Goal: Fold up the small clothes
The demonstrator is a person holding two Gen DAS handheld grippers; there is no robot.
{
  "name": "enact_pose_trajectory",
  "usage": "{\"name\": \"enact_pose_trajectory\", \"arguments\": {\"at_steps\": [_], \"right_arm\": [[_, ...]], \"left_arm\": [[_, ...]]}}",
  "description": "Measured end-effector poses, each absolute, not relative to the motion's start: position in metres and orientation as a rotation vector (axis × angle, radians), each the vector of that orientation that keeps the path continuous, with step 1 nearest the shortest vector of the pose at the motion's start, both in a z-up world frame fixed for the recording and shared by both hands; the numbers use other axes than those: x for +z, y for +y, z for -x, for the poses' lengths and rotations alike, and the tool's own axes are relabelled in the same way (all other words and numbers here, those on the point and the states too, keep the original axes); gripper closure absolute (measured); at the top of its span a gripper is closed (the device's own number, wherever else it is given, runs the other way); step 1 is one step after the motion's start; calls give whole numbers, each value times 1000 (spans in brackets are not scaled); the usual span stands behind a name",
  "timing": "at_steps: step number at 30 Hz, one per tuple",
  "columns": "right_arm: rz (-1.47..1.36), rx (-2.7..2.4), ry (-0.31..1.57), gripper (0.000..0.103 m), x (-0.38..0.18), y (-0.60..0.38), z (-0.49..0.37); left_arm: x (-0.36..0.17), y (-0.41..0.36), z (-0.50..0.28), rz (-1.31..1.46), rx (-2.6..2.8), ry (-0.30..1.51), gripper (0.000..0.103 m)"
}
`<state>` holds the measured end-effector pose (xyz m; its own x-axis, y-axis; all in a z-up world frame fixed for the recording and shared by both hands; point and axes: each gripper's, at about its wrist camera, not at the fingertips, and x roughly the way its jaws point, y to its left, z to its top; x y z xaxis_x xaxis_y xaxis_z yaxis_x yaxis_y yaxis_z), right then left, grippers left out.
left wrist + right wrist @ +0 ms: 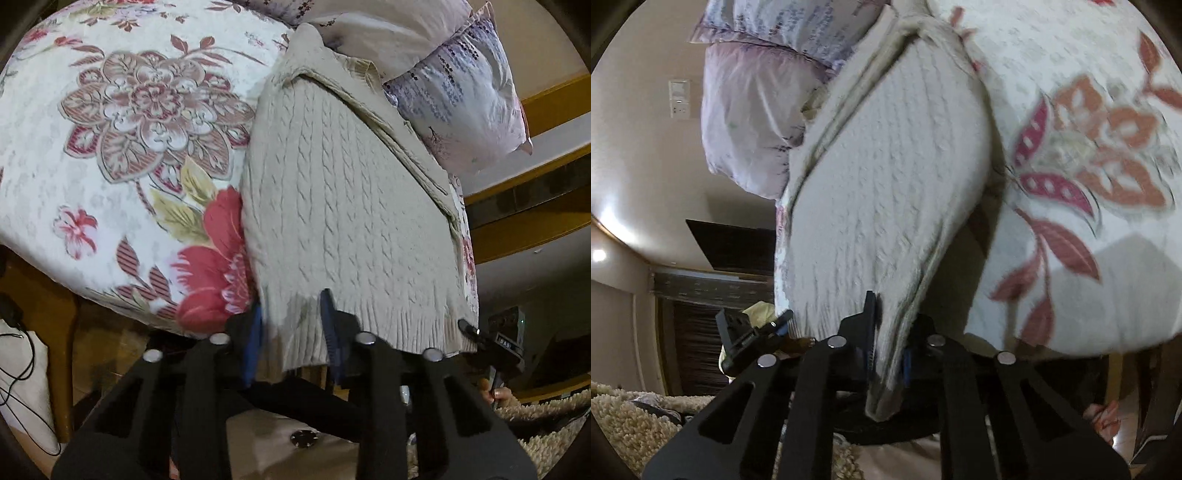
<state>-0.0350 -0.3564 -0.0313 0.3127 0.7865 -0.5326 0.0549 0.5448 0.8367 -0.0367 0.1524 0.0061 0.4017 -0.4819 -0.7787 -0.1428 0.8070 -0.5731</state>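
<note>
A cream cable-knit sweater [343,206] lies on the floral bedspread [122,122], its ribbed hem at the bed's near edge. My left gripper [293,314] is shut on the hem near its left corner, blue pads on each side of the bunched knit. My right gripper [886,328] is shut on the other hem corner, and the sweater [886,177] stretches away from it up the bed. The right gripper also shows in the left wrist view [469,328] at the hem's right corner. The left gripper shows in the right wrist view [783,317] at the hem's left.
Lilac patterned pillows [461,92] lie beyond the sweater's collar; they also show in the right wrist view [757,110]. A shaggy beige rug [635,417] covers the floor below. A wooden bed frame [55,332] and cables [18,369] are at the lower left.
</note>
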Motion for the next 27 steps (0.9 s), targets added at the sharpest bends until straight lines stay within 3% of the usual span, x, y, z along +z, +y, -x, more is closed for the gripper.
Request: {"name": "enact_pose_trajectory", "arguments": {"at_steps": [5, 13, 15, 16, 17, 18, 19, 20, 21, 22, 25, 27], "right_arm": [[-887, 609, 1013, 95, 4, -356, -1], [-921, 538, 732, 95, 58, -370, -143], [-928, 463, 704, 94, 58, -367, -190], [-929, 410, 716, 87, 53, -365, -213], [-918, 349, 759, 78, 43, -361, -237], [-908, 295, 807, 57, 36, -357, -252], [-911, 252, 848, 50, 30, -355, -259], [-932, 236, 859, 50, 26, -354, -258], [-937, 252, 832, 38, 28, -353, -249], [-910, 250, 818, 24, 32, -352, -242], [-827, 218, 810, 23, 37, -351, -226], [-857, 218, 846, 23, 30, -356, -222]], "left_arm": [[27, 150, 5, 647, -309, 1095, 96], [107, 168, -164, 591, -302, 797, 96], [106, 170, -209, 587, -276, 782, 90], [101, 169, -234, 576, -248, 804, 86], [94, 169, -251, 561, -202, 847, 70], [88, 173, -256, 558, -171, 876, 61], [80, 178, -259, 572, -145, 906, 59], [74, 185, -255, 592, -153, 915, 52], [70, 189, -251, 592, -160, 919, 40], [66, 193, -248, 575, -160, 931, 38], [41, 201, -244, 561, -196, 1023, 38], [24, 203, -241, 576, -207, 1062, 44]]}}
